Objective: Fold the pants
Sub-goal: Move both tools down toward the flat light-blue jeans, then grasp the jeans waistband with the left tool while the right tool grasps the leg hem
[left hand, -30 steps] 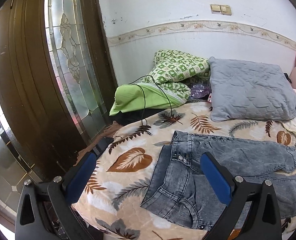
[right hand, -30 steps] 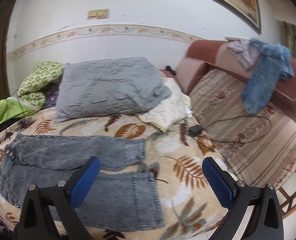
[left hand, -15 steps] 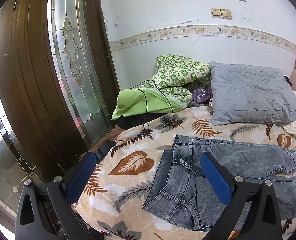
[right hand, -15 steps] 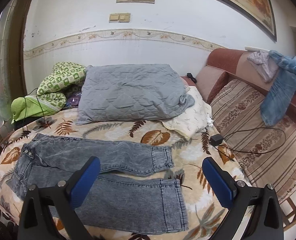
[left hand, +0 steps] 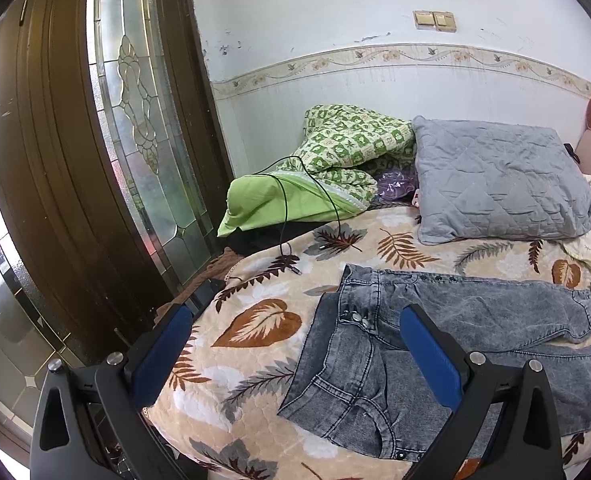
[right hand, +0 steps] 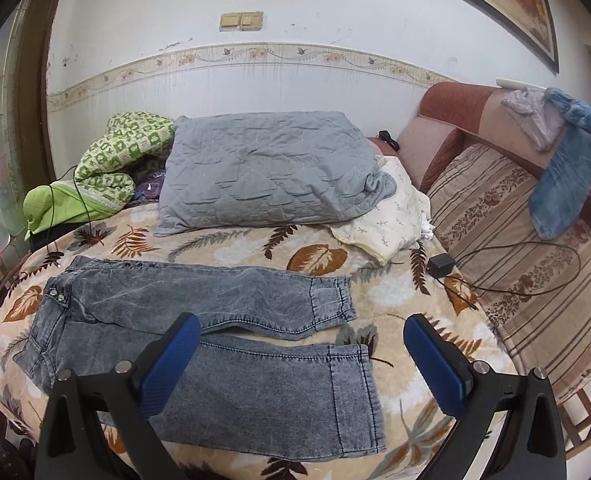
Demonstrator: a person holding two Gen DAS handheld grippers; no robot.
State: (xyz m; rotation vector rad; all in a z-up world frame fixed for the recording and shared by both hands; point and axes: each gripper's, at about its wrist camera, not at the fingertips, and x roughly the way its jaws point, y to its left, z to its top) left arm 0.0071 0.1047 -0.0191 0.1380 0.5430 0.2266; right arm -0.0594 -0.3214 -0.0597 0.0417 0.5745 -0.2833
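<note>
Grey washed denim pants (right hand: 199, 320) lie flat and spread on a leaf-patterned blanket (right hand: 319, 260), waist at the left, both legs running right. In the left wrist view the pants (left hand: 375, 344) show their waistband and snaps. My left gripper (left hand: 295, 320) is open and empty, held above the waist end near the bed's left edge. My right gripper (right hand: 301, 330) is open and empty, held above the near leg and its hem.
A grey quilted pillow (right hand: 263, 168), a green patterned quilt (right hand: 115, 160) and a cream cloth (right hand: 387, 216) lie at the bed's far side. A black charger and cable (right hand: 439, 266) rest by the striped sofa (right hand: 515, 240). A wooden glass-panel door (left hand: 95, 160) stands left.
Both grippers have drawn back and up from the bed, so more of the pants and blanket shows. The right view has swung left toward the pants. The jaws stay open.
</note>
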